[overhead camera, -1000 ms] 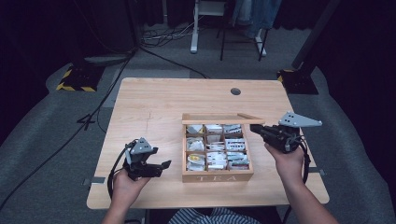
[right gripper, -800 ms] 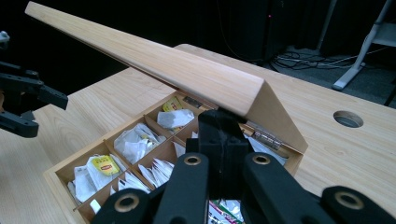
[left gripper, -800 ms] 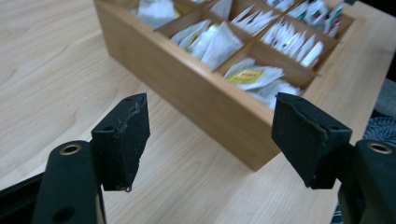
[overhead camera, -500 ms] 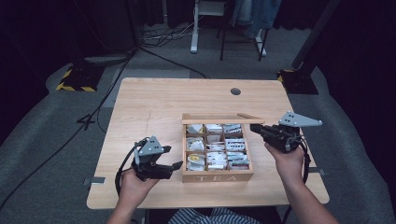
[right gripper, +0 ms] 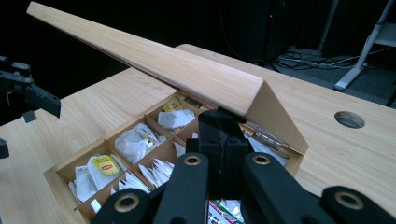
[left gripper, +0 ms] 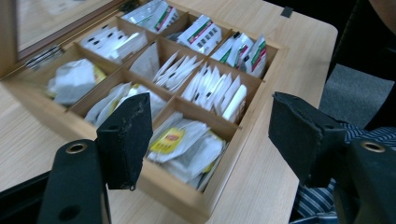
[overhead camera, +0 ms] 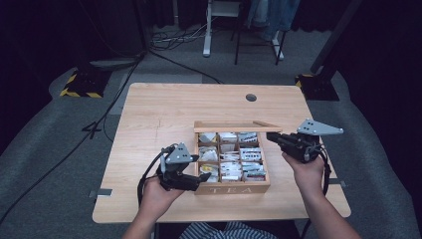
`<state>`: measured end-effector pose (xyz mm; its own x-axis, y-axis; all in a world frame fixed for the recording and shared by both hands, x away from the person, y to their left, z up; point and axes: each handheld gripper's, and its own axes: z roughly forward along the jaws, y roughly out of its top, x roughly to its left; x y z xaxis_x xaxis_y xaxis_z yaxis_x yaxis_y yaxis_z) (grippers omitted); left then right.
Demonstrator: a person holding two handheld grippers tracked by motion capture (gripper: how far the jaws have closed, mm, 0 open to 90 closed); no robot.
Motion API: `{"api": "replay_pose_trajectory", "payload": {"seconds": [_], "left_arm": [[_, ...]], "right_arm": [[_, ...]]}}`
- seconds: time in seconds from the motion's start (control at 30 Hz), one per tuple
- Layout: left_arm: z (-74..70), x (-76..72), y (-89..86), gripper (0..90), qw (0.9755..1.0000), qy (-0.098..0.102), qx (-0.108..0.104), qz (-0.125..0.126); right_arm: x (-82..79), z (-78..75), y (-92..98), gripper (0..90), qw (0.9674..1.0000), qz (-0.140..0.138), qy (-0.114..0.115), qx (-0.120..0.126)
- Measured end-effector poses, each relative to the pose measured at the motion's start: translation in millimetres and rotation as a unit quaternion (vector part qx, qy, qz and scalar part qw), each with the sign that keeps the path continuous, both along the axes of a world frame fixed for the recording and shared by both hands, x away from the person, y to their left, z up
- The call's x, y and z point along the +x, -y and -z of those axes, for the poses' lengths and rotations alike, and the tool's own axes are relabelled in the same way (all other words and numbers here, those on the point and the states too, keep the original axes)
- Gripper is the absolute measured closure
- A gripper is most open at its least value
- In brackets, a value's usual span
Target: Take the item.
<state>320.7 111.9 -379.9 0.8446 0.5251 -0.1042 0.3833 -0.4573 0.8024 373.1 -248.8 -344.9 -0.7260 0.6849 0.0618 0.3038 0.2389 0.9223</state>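
Since the earlier pictures our left gripper [overhead camera: 198, 178] has moved rightward to the front left corner of the open light-wood tea box with nine compartments [overhead camera: 233, 187]. Its jaws, which have just been closing a little, stand spread with nothing between them, above the yellow-tagged tea bags [left gripper: 184, 144] in the near corner compartment. The box sits right of centre on the pale wooden table [overhead camera: 159, 112], unmoved. Our right gripper [overhead camera: 271, 136] has stayed put at the box's right rear corner, jaws pressed together just under the raised wooden lid [right gripper: 163, 63]; we cannot tell whether they touch it. We count two grippers, one box, one lid, and three rows of three compartments.
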Motion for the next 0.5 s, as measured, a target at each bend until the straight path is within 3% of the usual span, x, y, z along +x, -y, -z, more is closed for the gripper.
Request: {"api": "replay_pose_trajectory", "payload": {"seconds": [0.37, 0.5], "left_arm": [[-0.2, 8.9, 33.8, 31.6, 0.9994, -0.010, 0.019, 0.026], [2.1, 11.9, 42.2, 31.5, 0.9993, -0.018, 0.014, 0.031]], "right_arm": [[0.5, -0.2, 0.1, 90.0, 1.0000, 0.000, 0.000, 0.002], [0.5, -0.2, 0.1, 90.0, 1.0000, 0.000, 0.000, 0.002]]}}
